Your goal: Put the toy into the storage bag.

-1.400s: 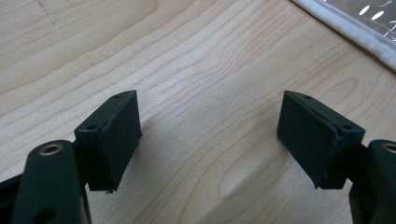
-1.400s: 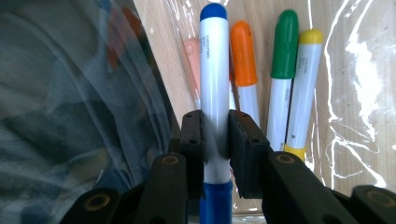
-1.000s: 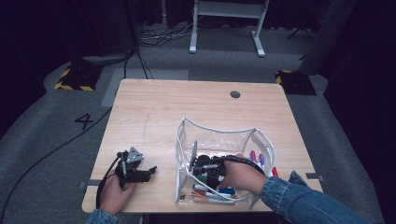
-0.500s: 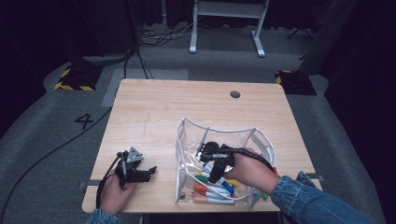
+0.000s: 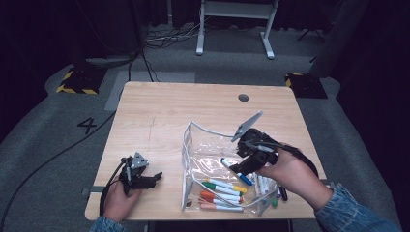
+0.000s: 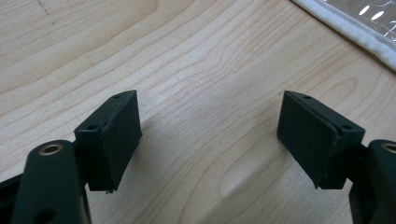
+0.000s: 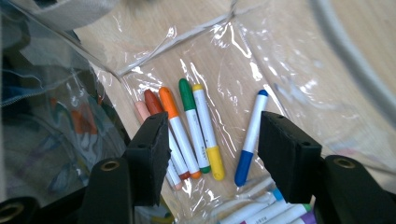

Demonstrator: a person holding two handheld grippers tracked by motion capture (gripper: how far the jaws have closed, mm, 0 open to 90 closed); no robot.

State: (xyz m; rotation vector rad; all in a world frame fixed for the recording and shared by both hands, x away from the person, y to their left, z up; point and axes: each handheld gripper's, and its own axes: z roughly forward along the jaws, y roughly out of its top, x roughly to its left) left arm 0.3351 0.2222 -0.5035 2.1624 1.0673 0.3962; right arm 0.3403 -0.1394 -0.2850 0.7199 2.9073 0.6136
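In the high view, the right gripper (image 5: 240,169) hung over the clear pouch (image 5: 205,154) near the table's (image 5: 193,104) right front, above a blue marker (image 5: 237,171); the left gripper (image 5: 153,178) rested at the near left, well apart. The left gripper view showed its jaws spread over bare wood. In the right gripper view, the jaws, having just opened, stood apart and empty above the blue marker (image 7: 251,137) beside the other markers (image 7: 187,133).

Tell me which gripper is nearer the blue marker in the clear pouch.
Right. The right gripper hangs open just above the blue marker inside the clear pouch, nothing between its jaws. The left gripper rests on the table, off to the pouch's left.
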